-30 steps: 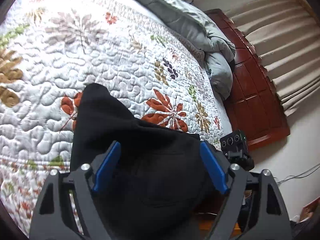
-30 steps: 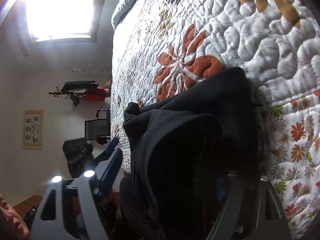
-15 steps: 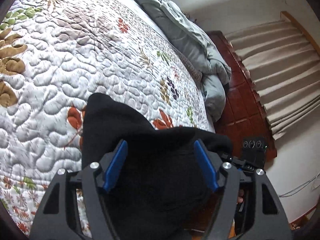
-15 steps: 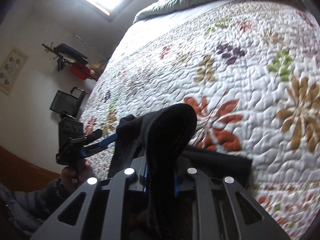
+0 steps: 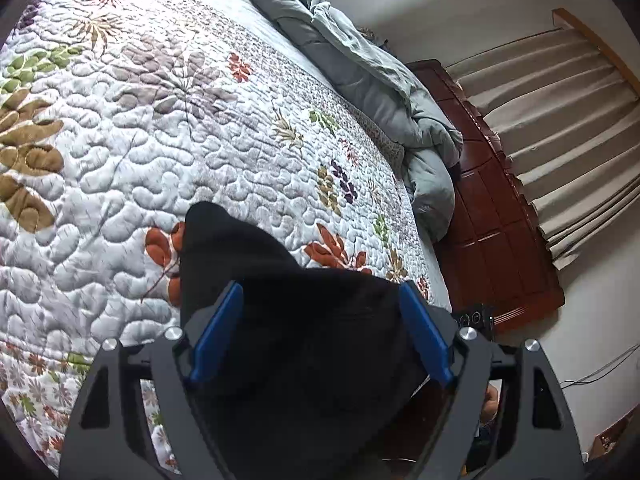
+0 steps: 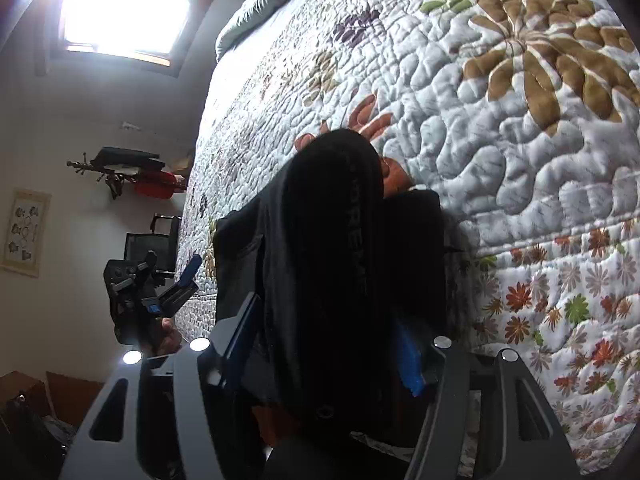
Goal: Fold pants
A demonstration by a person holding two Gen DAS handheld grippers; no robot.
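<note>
The black pants [image 5: 304, 340] lie bunched at the near edge of the flowered quilt [image 5: 200, 120]. In the left wrist view they fill the gap between the blue pads of my left gripper [image 5: 320, 288], whose jaws are wide and opening; I see no pinch on the cloth. In the right wrist view a tall fold of the pants [image 6: 332, 240] with printed lettering stands between the pads of my right gripper [image 6: 326, 312], whose jaws are opening off it. The left gripper [image 6: 192, 276] shows there at the pants' left edge, held by a hand [image 6: 168, 336].
The quilt [image 6: 520, 160] spreads far beyond the pants. A grey duvet [image 5: 380, 88] is heaped along the bed's far side by a dark wooden board [image 5: 500, 220] and curtains [image 5: 560, 120]. A bright window [image 6: 120, 8], a coat rack [image 6: 128, 172] and a chair [image 6: 148, 244] stand off the bed.
Half a second ago the right gripper was pinched on a narrow fold of the pants; now its jaws stand apart around it and it has swung sideways. The left jaws have widened slightly.
</note>
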